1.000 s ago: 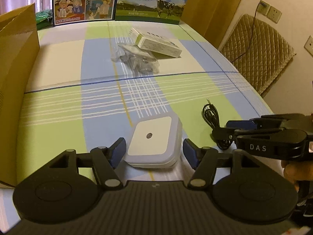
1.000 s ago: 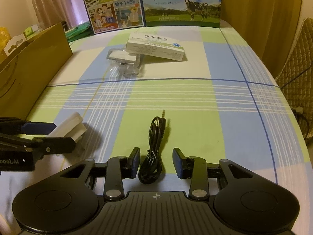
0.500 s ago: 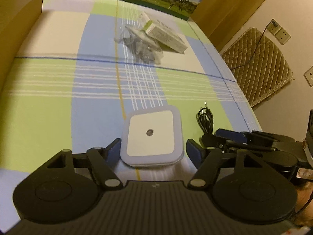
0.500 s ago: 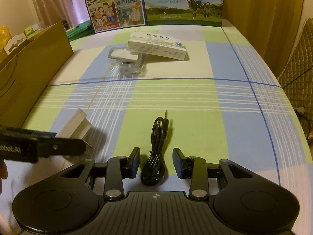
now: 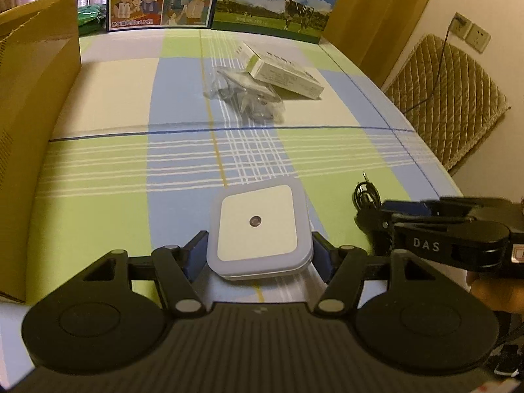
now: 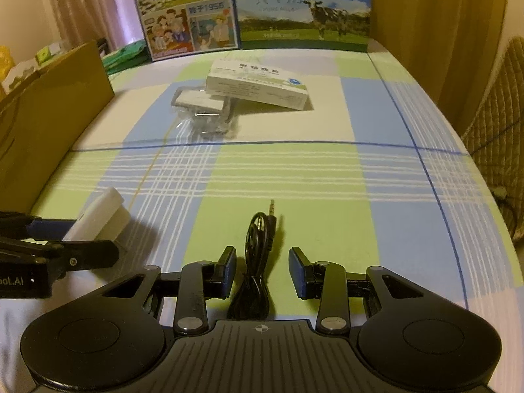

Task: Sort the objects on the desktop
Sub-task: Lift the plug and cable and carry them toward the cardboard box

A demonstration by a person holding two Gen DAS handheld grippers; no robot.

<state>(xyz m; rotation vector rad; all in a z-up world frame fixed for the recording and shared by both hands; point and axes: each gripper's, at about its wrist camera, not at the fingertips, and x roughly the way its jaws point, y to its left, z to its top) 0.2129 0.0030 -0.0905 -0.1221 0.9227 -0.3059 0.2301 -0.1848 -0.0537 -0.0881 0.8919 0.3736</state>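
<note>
A white square night light [image 5: 257,226] with a small round sensor sits between the blue pads of my left gripper [image 5: 258,253], which is shut on it. In the right wrist view the night light [image 6: 98,219] is tilted up off the checked tablecloth [image 6: 294,170] in the left gripper [image 6: 95,235]. A coiled black audio cable [image 6: 258,262] lies on the cloth between the fingers of my right gripper [image 6: 262,271], which is open and not touching it. From the left wrist view the right gripper [image 5: 376,219] is low at the right, over the cable [image 5: 365,193].
A white and green medicine box [image 6: 258,83] and a clear plastic bag [image 6: 203,111] with small parts lie mid-table. A brown cardboard box [image 5: 32,98] stands along the left edge. Two milk cartons [image 5: 271,0] stand at the back. A padded chair [image 5: 448,98] is to the right.
My left gripper closed on the night light and tipped it up off the cloth. The right gripper stayed open around the cable, hardly moving.
</note>
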